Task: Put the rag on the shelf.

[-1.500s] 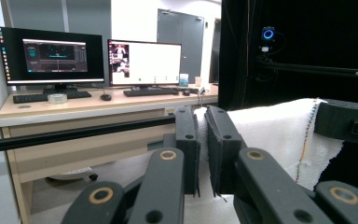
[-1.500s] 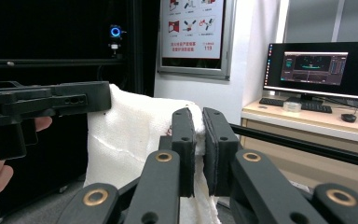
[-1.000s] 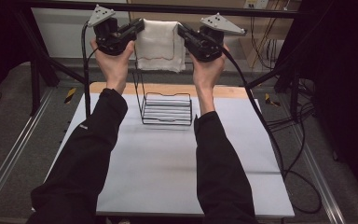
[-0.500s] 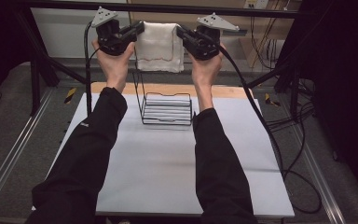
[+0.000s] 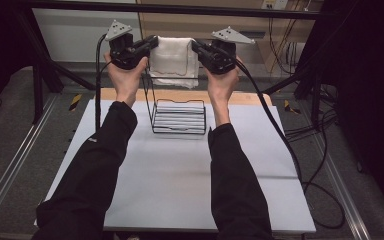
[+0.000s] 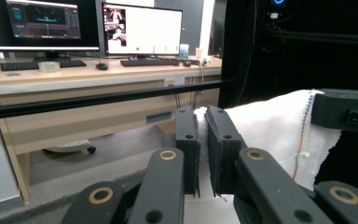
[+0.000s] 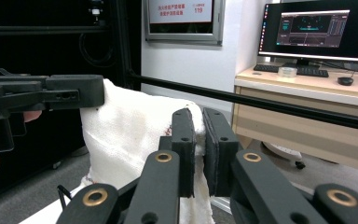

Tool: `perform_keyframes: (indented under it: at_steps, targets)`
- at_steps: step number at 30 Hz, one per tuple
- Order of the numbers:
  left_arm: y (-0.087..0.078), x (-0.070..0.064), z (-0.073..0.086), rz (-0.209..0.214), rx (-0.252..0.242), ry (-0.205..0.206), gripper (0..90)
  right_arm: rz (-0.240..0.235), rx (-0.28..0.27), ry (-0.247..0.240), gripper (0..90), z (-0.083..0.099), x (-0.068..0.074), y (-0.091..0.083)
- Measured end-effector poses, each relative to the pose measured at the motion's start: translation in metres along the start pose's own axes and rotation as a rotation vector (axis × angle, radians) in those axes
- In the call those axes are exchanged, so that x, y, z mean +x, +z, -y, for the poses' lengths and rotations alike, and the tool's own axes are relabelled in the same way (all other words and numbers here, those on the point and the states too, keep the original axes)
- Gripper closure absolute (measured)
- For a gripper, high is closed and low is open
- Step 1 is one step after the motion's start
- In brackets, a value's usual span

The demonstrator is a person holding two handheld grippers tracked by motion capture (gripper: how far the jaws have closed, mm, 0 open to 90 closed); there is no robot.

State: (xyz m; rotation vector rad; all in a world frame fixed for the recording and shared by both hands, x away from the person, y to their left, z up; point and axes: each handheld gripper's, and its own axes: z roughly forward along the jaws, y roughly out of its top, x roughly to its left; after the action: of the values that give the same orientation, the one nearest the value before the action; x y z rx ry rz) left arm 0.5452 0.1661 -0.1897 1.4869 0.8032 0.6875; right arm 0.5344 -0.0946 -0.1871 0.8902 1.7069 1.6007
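A white towel (image 5: 172,61) hangs folded in the air above a black wire rack (image 5: 178,116) at the far middle of the table. My left gripper (image 5: 152,43) is shut on the towel's left top corner, and my right gripper (image 5: 196,46) is shut on its right top corner. In the left gripper view the jaws pinch the white towel (image 6: 261,130) edge at the gripper (image 6: 203,135), with the other gripper's black jaw at the right. In the right gripper view the towel (image 7: 126,135) drapes left of the closed gripper (image 7: 199,140), which nips its corner.
The white tabletop (image 5: 170,185) spreads below the arms. A black frame bar (image 5: 180,7) runs across the back. Cables (image 5: 310,165) trail off the right side. A desk with monitors (image 6: 93,28) stands beyond the frame.
Both grippers and the towel held between them have shifted slightly; the grip on both corners is unchanged.
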Motion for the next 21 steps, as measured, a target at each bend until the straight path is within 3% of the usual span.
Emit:
perform_keyframes:
  at_steps: [7,21]
  targets:
    - [0.0,-0.003,0.011,0.009,0.02,0.004,83.6,0.001,0.013,-0.001,84.0,0.008,-0.001,-0.003]
    - [-0.017,-0.006,0.025,0.024,0.026,0.022,83.6,-0.019,0.037,-0.011,83.8,0.021,0.009,-0.013]
